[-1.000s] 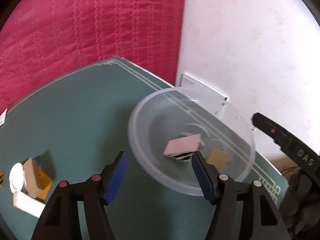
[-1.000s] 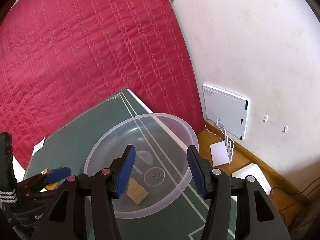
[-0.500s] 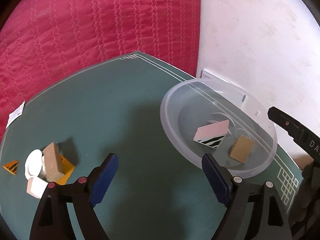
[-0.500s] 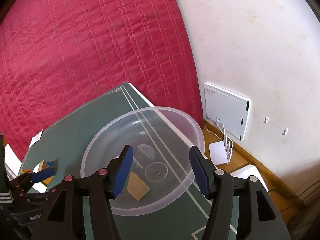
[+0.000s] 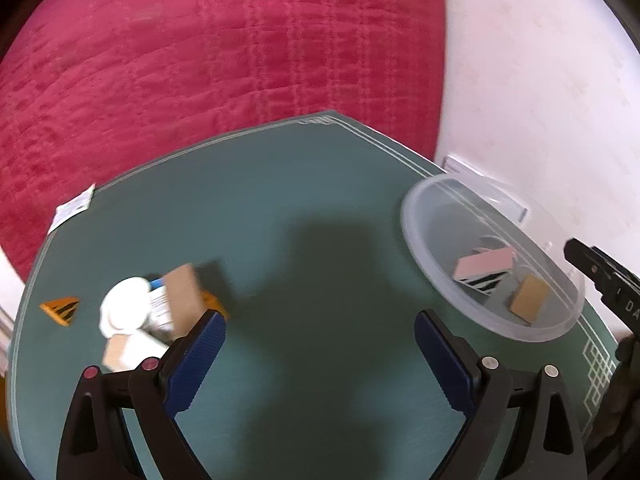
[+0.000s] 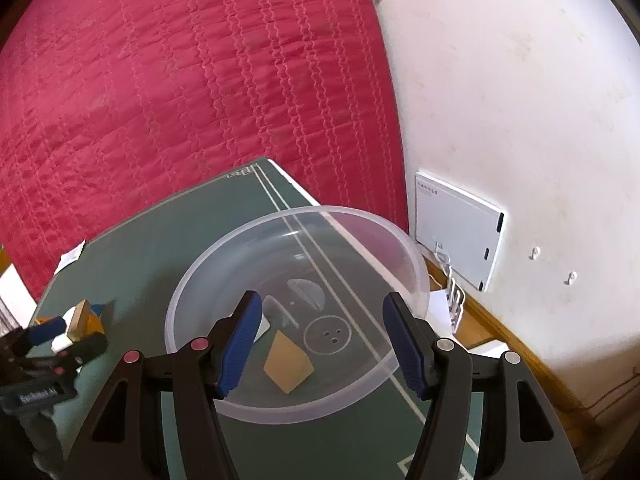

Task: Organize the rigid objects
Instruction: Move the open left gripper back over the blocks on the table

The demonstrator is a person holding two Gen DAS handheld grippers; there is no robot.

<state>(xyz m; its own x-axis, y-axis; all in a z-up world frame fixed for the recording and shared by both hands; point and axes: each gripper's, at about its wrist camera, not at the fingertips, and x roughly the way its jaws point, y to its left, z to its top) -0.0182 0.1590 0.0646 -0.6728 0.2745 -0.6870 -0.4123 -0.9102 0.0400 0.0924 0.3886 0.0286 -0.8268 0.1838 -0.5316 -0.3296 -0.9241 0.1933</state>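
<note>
1. Your left tool (image 5: pixel 320 344) is spreading its jaws wide, with nothing between them, over the green worktop (image 5: pixel 304 208).
2. Your right tool (image 6: pixel 322 332) is also opening, empty, above the clear plastic bowl (image 6: pixel 416 272).
3. The pink striped box (image 5: pixel 484 268) and tan block (image 6: pixel 288 366) are lying inside the bowl.
4. The remaining small boxes (image 5: pixel 160 308) are sitting clustered just beside your left tool's left finger.
</note>
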